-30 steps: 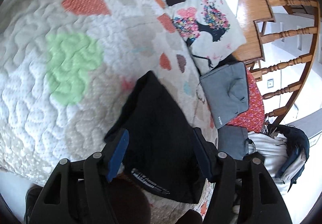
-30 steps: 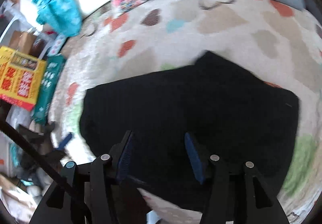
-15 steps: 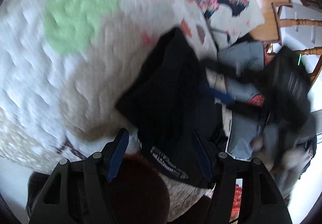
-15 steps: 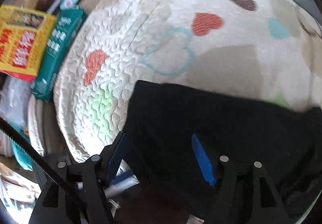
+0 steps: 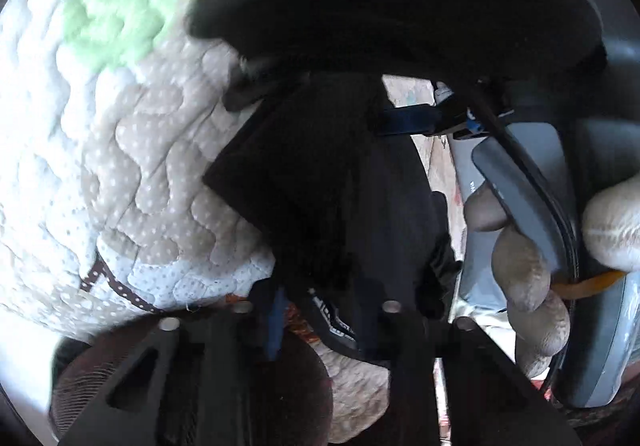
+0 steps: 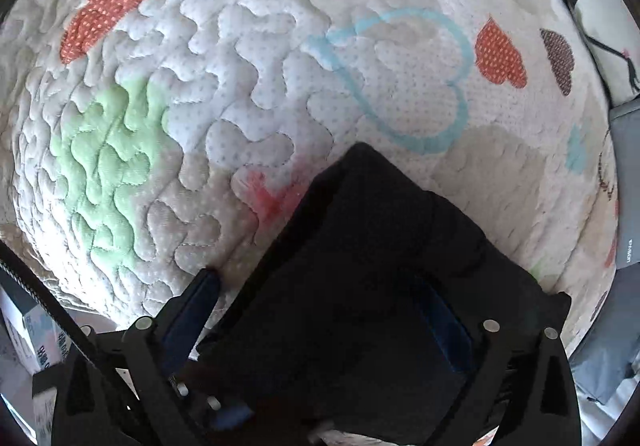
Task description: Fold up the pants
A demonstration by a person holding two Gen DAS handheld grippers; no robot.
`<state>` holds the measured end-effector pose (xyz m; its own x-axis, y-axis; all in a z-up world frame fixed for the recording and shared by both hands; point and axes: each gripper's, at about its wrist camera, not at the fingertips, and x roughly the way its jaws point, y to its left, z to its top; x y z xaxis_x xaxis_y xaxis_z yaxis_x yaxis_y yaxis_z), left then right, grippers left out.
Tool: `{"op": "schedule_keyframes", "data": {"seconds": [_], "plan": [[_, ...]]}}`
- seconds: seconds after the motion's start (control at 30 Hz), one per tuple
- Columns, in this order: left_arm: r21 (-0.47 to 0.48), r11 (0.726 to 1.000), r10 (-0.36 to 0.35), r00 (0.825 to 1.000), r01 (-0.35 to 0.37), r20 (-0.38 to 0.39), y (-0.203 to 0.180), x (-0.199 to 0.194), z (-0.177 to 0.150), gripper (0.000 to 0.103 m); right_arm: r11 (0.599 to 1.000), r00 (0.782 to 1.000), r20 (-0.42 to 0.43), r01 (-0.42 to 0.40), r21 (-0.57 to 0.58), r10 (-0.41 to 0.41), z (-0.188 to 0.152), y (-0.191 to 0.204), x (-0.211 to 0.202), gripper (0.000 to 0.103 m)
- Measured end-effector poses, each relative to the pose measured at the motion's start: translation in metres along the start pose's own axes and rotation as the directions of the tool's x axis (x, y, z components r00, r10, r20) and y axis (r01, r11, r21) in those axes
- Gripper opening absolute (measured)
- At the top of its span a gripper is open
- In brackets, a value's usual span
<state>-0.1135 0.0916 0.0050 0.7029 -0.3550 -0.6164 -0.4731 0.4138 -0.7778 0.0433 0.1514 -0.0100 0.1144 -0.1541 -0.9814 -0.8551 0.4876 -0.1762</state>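
Because the black pants (image 6: 360,266), bunched at the near edge of the quilted bed (image 6: 240,65), look soft and limp, we close the left gripper (image 5: 324,310) on the waistband while the right gripper (image 6: 320,310) opens astride the fabric.

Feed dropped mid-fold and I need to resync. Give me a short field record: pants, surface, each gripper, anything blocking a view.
pants: black pants, bunched in layers on the quilt
left gripper: left gripper jaws closing, waistband edge of the pants between them
right gripper: right gripper jaws opening, straddling the pants, pointing down
blocking: right gripper body and the hand holding it fill the top and right of the left wrist view
nearby: grey bag at the quilt's right edge
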Motion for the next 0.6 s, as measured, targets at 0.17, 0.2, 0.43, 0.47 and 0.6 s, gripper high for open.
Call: {"op": "schedule_keyframes", "data": {"seconds": [0.17,0.2,0.43,0.47,0.6], "plan": [[0.054,0.998,-0.032,0.999,0.031,0.017,-0.021,-0.008,-0.005,0.019,0.985,0.981,0.111,-0.163,0.048,0.157,-0.031,-0.029,-0.031,0.050],[0.065,0.997,-0.032,0.999,0.031,0.018,-0.026,-0.008,-0.006,0.019,0.981,0.975,0.130,-0.186,0.055,0.178,-0.039,-0.036,-0.036,0.042],[0.166,0.986,-0.032,0.999,0.030,0.009,-0.069,-0.004,-0.011,0.019,0.946,0.918,0.297,-0.306,0.109,0.262,-0.099,-0.089,-0.073,0.026],[0.188,0.982,-0.027,1.000,0.026,0.003,-0.078,-0.002,-0.013,0.019,0.939,0.907,0.321,-0.324,0.119,0.272,-0.107,-0.099,-0.078,0.022],[0.251,0.968,-0.008,1.000,0.014,-0.026,-0.108,0.011,-0.024,0.019,0.899,0.859,0.411,-0.402,0.174,0.304,-0.143,-0.139,-0.089,0.019]]}}
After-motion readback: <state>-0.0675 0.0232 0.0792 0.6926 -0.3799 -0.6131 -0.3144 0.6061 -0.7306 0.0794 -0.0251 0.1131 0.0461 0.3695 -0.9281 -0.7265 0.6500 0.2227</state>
